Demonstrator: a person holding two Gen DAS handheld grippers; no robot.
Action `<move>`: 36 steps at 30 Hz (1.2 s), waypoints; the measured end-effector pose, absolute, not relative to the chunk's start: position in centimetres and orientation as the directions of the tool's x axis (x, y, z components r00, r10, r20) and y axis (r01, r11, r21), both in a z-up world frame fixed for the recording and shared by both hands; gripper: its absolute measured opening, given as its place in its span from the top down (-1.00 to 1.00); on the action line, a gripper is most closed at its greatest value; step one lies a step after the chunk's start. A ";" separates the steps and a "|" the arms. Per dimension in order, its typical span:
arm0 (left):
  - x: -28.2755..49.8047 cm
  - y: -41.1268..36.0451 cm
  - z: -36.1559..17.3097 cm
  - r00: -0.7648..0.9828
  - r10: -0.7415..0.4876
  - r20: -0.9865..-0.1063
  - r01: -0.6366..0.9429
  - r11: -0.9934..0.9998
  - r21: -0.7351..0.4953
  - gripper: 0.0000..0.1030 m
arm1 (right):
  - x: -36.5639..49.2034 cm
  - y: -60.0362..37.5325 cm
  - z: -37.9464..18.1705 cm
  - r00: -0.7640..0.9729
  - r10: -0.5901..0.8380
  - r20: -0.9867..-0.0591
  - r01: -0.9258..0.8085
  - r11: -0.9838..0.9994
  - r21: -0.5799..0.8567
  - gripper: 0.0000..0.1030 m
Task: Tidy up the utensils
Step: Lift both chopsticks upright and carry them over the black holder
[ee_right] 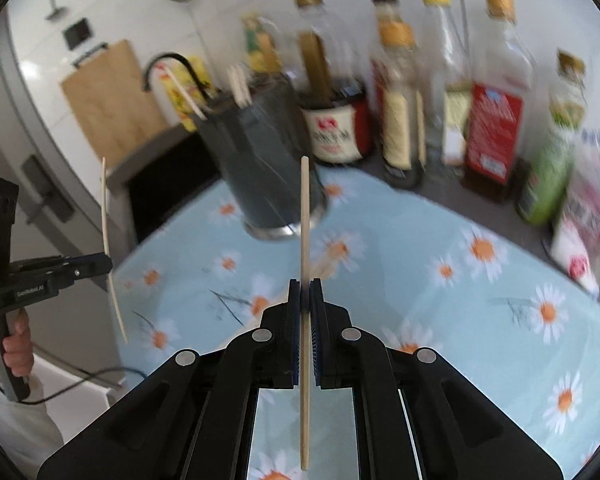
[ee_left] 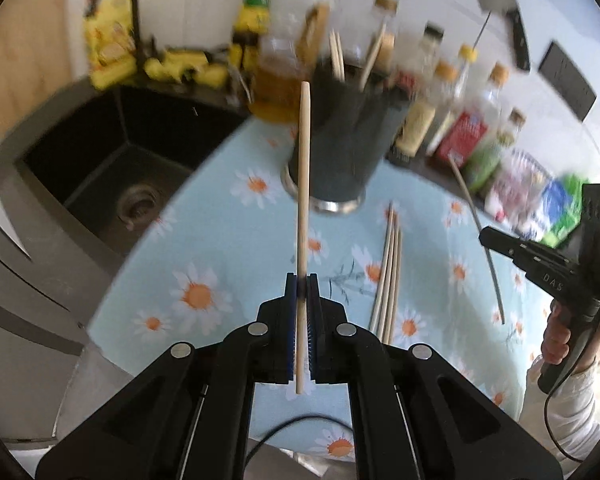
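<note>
Each tool is clamped on one thin wooden chopstick, your left tool (ee_left: 302,280) on its chopstick (ee_left: 303,176) and your right tool (ee_right: 305,282) likewise (ee_right: 305,216), above the surface; light, stiff and slippery, they likely pivot, so grip mid-shaft.

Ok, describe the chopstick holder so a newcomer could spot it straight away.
Start at the blue daisy-print cloth beside the black sink. At the cloth's far edge, in front of the row of sauce bottles, stands the chopstick holder. It is the only dark cylinder there, with a shiny metal base and wooden chopsticks poking out of its open top.
</note>
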State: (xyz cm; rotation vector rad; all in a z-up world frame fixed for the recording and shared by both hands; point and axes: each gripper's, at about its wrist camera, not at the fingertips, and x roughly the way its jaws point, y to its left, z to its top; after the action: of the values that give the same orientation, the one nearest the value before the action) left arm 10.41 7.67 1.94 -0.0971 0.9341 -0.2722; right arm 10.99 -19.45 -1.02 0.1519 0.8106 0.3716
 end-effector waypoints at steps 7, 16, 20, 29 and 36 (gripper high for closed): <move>9.4 8.6 8.6 0.668 -0.249 -0.702 0.168 0.969 -0.183 0.90 | 12.0 -18.6 3.3 0.661 0.469 -0.585 -0.361 0.883 0.301 0.91; 13.2 8.2 13.9 0.721 -0.253 -0.645 0.223 0.966 -0.129 0.90 | 15.0 -17.4 9.3 0.751 0.508 -0.422 -0.401 0.858 0.321 0.91; 15.8 8.1 13.9 0.723 -0.274 -0.634 0.255 0.959 -0.123 0.90 | 16.2 -17.4 11.4 0.786 0.516 -0.341 -0.417 0.849 0.324 0.91; 22.6 8.8 12.1 0.679 -0.380 -0.628 0.345 0.920 -0.184 0.90 | 19.1 -16.3 12.9 0.825 0.510 -0.244 -0.426 0.844 0.325 0.91; 26.2 8.5 12.8 0.660 -0.533 -0.530 0.472 0.842 -0.259 0.90 | 22.0 -15.2 12.0 0.838 0.486 -0.248 -0.401 0.857 0.325 0.90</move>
State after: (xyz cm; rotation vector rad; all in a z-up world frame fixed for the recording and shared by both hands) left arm 26.23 8.54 12.82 -0.1019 0.6316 -0.5700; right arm 22.01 -15.17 11.98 0.2670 0.3312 0.4748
